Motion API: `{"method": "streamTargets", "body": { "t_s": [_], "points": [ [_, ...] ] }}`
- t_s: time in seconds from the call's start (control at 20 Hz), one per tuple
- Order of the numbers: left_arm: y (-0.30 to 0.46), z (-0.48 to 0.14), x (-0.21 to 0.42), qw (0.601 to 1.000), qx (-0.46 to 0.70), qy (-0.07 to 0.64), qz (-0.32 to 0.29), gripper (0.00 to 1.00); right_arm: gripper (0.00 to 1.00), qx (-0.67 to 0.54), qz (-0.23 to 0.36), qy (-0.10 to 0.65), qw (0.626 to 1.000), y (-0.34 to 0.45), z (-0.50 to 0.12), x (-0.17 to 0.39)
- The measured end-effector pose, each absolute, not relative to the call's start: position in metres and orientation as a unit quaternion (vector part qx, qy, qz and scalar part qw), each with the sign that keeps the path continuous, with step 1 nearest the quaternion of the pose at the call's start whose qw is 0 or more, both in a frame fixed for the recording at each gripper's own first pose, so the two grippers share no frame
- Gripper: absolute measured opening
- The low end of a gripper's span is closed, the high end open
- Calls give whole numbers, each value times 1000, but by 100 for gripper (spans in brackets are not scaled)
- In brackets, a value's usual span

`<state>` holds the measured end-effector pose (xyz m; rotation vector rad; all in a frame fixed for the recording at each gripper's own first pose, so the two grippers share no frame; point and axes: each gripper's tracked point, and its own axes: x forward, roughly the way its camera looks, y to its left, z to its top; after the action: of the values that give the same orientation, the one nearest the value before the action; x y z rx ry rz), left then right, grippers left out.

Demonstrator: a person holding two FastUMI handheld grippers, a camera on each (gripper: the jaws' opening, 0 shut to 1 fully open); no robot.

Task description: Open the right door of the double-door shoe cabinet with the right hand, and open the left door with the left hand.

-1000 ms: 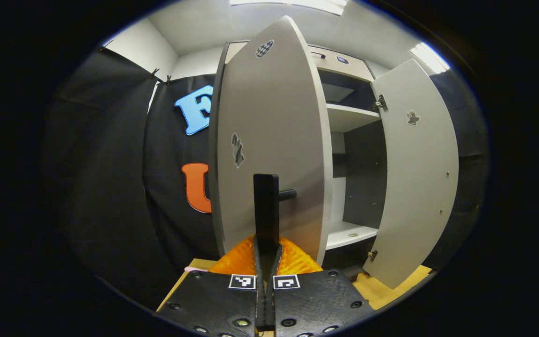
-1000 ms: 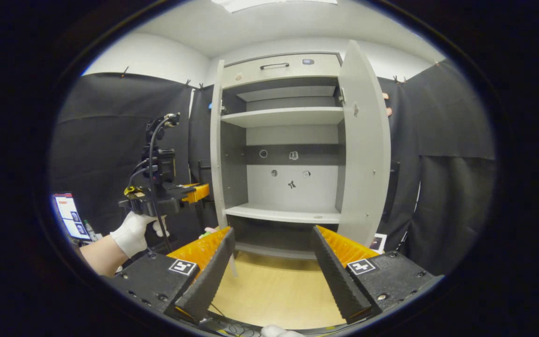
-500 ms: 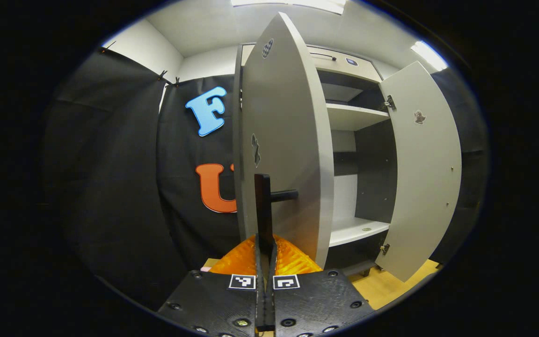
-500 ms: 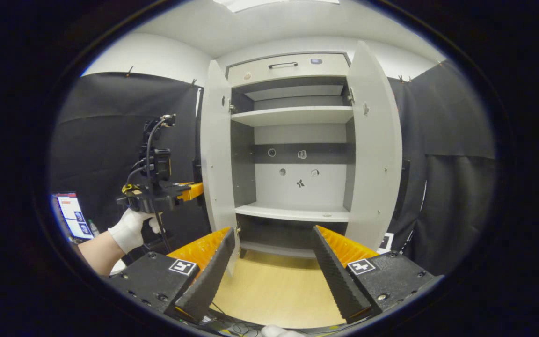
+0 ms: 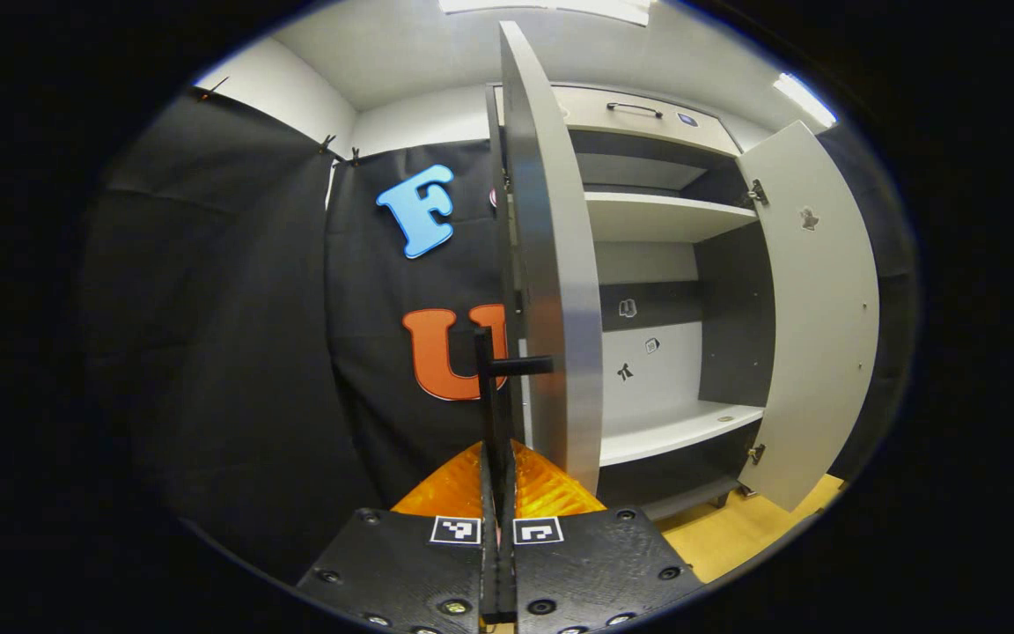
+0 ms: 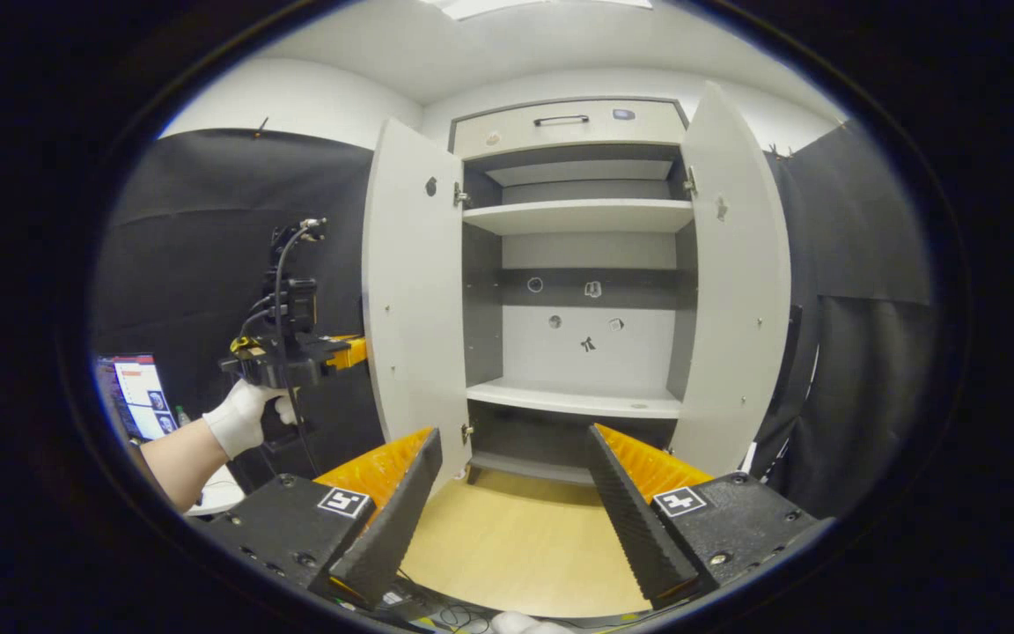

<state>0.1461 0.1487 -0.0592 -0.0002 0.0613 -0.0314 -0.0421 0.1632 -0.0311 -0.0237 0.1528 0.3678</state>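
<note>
While the left gripper [image 5: 499, 493] is pinched tight on the left door's black bar handle [image 5: 496, 387], the left door [image 6: 410, 282] stands swung wide, so pulling further could strain its hinges or drag the shoe cabinet [image 6: 577, 132] across the wooden floor [image 6: 516, 555]. With jaws spread and holding nothing, the right gripper [image 6: 511, 493] hangs before the open shelves, apart from the right door [image 6: 731, 282], which is already open and could drift back unattended.
</note>
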Motion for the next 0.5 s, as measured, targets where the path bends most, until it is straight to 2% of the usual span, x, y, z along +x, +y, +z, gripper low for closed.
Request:
{"method": "streamTargets", "body": {
  "t_s": [0.1, 0.5],
  "points": [
    [142, -57, 144, 999, 1, 25, -35, 0, 99, -13, 187, 78, 979, 165, -32, -44],
    [147, -60, 145, 999, 4, 34, -17, 0, 99, -16, 184, 77, 980, 167, -31, -47]
  ]
}}
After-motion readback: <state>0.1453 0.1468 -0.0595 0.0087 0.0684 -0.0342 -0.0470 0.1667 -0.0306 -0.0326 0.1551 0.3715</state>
